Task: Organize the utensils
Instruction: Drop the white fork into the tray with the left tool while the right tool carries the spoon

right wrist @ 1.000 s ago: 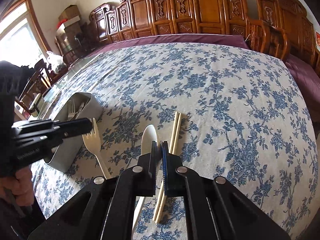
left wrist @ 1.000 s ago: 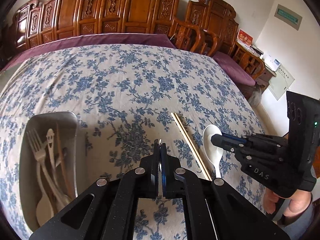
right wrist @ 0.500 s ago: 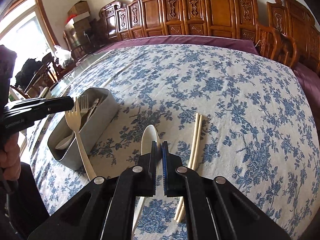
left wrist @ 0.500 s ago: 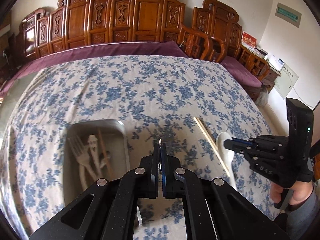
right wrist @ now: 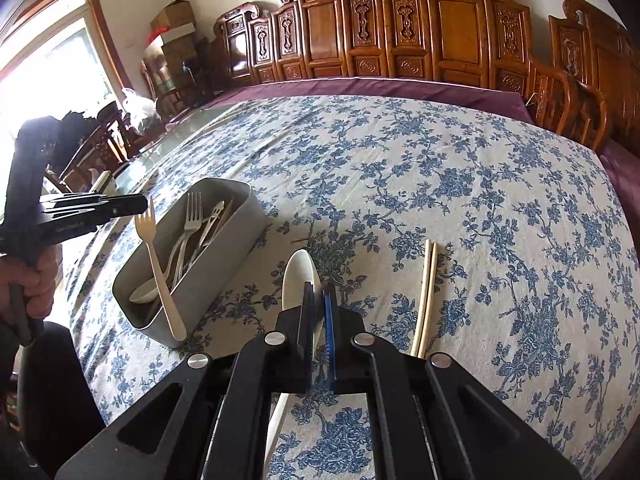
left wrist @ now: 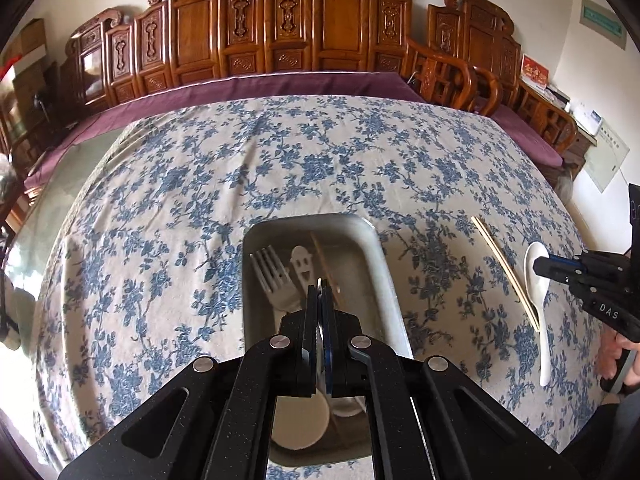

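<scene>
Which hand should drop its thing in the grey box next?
Probably the left gripper: it holds a cream fork right above the grey bin. The right gripper is shut on the white spoon, farther away.

The right tool (right wrist: 319, 312) is clamped on a white spoon (right wrist: 298, 276) above the floral worktop (right wrist: 460, 184). Chopsticks (right wrist: 425, 296) lie just right of it. At left, the left tool (right wrist: 140, 205) holds a cream fork (right wrist: 160, 276) upright over the near end of a grey bin (right wrist: 224, 256) of cutlery.
</scene>
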Tool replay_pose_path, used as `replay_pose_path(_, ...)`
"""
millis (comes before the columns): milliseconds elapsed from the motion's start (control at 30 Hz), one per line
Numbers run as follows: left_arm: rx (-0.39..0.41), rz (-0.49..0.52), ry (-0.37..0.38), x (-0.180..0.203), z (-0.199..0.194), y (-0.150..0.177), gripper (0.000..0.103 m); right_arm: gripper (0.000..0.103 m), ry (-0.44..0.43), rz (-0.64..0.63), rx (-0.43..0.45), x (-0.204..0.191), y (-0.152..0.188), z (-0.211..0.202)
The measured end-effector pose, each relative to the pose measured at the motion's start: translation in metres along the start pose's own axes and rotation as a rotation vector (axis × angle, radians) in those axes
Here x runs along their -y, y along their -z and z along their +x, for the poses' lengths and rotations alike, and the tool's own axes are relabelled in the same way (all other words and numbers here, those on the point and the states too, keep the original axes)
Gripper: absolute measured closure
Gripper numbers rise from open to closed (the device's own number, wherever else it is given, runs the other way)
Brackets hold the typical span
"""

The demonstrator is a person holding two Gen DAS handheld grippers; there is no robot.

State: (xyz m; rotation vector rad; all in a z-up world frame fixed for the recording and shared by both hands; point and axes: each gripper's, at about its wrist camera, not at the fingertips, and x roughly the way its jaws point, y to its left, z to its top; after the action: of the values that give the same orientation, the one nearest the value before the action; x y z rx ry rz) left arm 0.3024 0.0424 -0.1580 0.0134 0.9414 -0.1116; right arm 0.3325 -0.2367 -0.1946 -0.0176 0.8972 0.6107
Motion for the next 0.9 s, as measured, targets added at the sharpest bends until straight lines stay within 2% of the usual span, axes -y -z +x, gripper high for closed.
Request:
replay_pose_path(267,-0.033,0.005,0.018,-0.027,-0.004,-0.003,0.101,0.097,0.001,-0.027,-0.013,-0.015,0.000,0.008)
replay_pose_path(367,-0.060,0.034,0.008,-0.033,-0.003,-0.003,0.102,0.097,0.000,-0.034,-0.015,-0.020,0.000,0.011)
replay_pose_path(400,-0.066,0.054,-0.017,-0.034,-0.001,-0.003,0.102,0.097,0.000,-0.035,-0.015,-0.021,0.000,0.011)
replay_pose_path(500,-0.090,0.060,-0.016,-0.038,0.005,-0.003,0.102,0.097,-0.002,-0.043,-0.021,-0.025,0.002,0.013)
replay_pose_path(633,-0.098,0.083,-0.016,-0.031,0.016,-0.005,0.102,0.097,-0.002,-0.044,-0.015,-0.027,0.002,0.012)
replay_pose_path(900,-0.070,0.064,-0.003,-0.017,0.042,-0.013,0.102,0.097,-0.003,-0.027,0.011,-0.031,0.000,0.007)
